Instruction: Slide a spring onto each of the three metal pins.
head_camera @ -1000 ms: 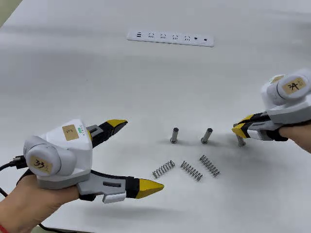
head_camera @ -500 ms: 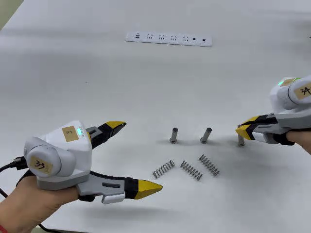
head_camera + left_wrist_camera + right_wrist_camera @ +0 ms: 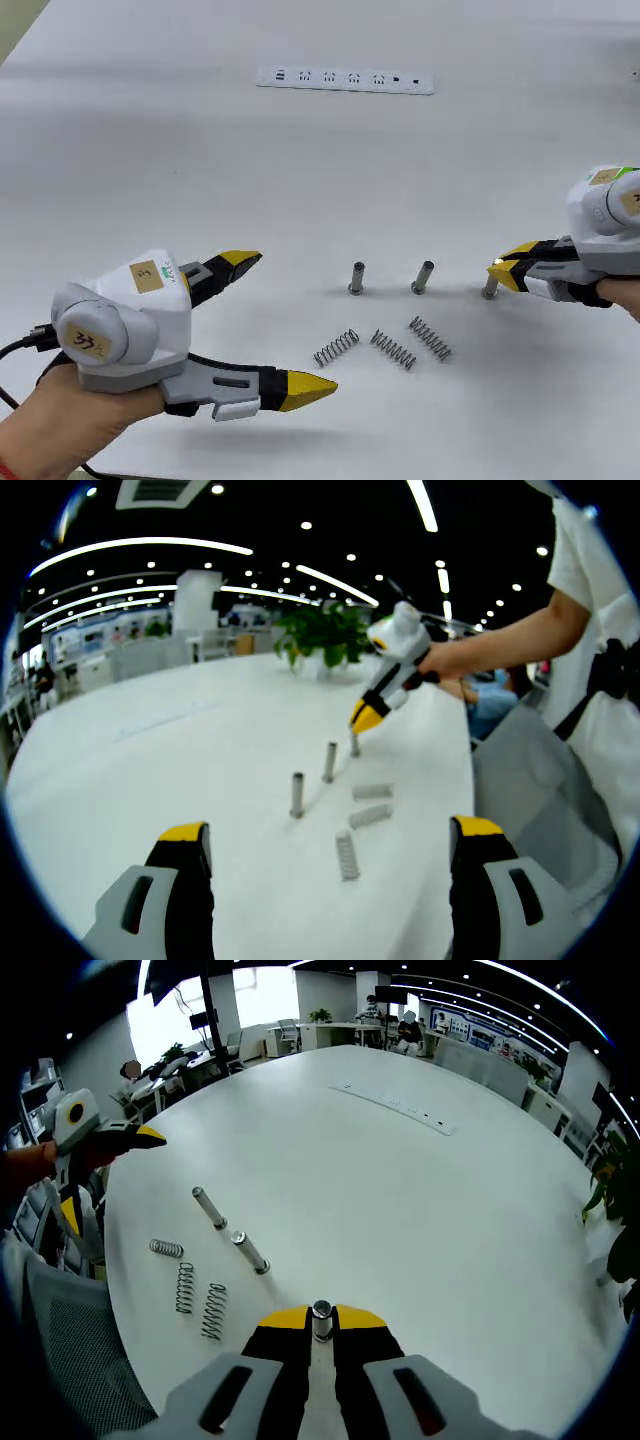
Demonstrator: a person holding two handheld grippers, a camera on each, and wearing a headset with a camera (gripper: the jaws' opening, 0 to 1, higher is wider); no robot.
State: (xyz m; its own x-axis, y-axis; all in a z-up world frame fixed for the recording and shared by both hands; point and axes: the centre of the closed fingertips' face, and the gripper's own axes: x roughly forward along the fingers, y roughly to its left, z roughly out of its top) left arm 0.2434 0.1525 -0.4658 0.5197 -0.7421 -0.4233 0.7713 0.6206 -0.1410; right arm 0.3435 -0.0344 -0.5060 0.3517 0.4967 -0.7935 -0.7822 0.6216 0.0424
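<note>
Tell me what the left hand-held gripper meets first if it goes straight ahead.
Likely the nearest spring, lying ahead between its open jaws, though its height above that spring is unclear.

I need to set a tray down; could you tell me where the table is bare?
Bare: the wide stretch between the power strip and the pins. Crowded: the springs just before the pins, flanked by the open left gripper and the right gripper, shut on one pin.

An open-plan office is showing here: light strips (image 3: 140, 546) are running across a dark ceiling (image 3: 260, 510), people (image 3: 408, 1028) are sitting at desks (image 3: 330, 1032) beyond the big white table (image 3: 400, 1190), a plant (image 3: 322, 630) is standing past its edge, and a power strip (image 3: 395, 1107) is lying on it.
</note>
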